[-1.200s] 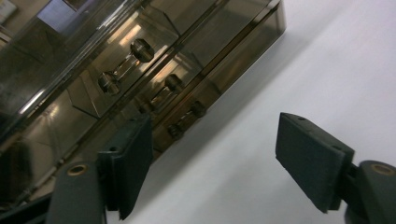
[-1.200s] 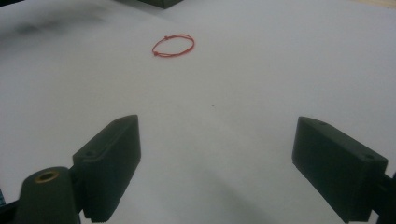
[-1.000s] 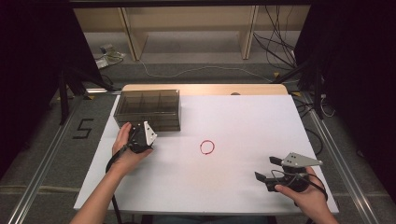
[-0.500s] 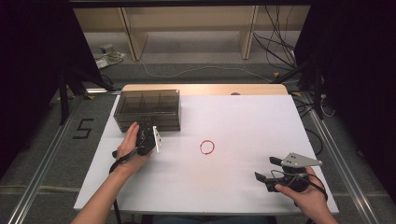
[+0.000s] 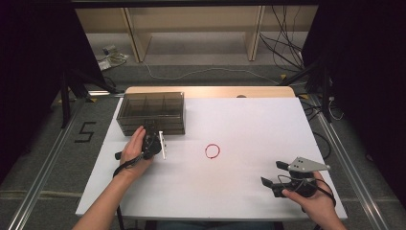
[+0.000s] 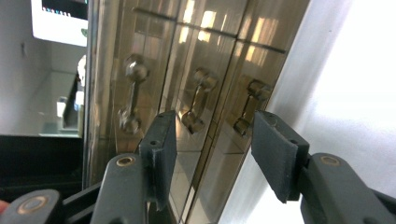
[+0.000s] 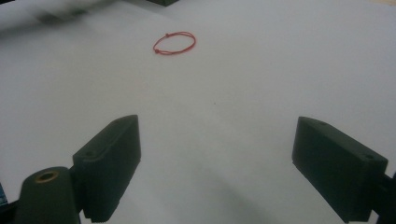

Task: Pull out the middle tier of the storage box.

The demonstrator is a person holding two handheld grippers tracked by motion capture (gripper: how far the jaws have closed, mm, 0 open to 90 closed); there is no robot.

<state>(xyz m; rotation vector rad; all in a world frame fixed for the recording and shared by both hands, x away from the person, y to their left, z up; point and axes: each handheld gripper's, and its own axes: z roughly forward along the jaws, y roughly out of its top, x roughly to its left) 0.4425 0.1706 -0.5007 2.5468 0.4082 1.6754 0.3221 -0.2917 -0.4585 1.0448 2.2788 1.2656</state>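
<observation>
Fingers [image 5: 162, 143] of the left gripper [image 5: 154, 143] are gaping, holding nothing, now closing on the smoky translucent plastic drawer box [image 5: 151, 113], rolled sideways since a second ago. Left gripper view: jaws are bracketing the middle drawer handle [image 6: 199, 101], suggesting a pull. Right gripper [image 7: 217, 168] is idling wide, empty, facing the red string loop [image 7: 174, 42].

The drawer box [image 5: 151, 112] stands at the bench's [image 5: 249, 124] far left corner. The left gripper [image 5: 152, 130] sits just before it. The loop [image 5: 212, 151] lies mid-bench; the right gripper [image 5: 274, 175] is by the near right corner.
</observation>
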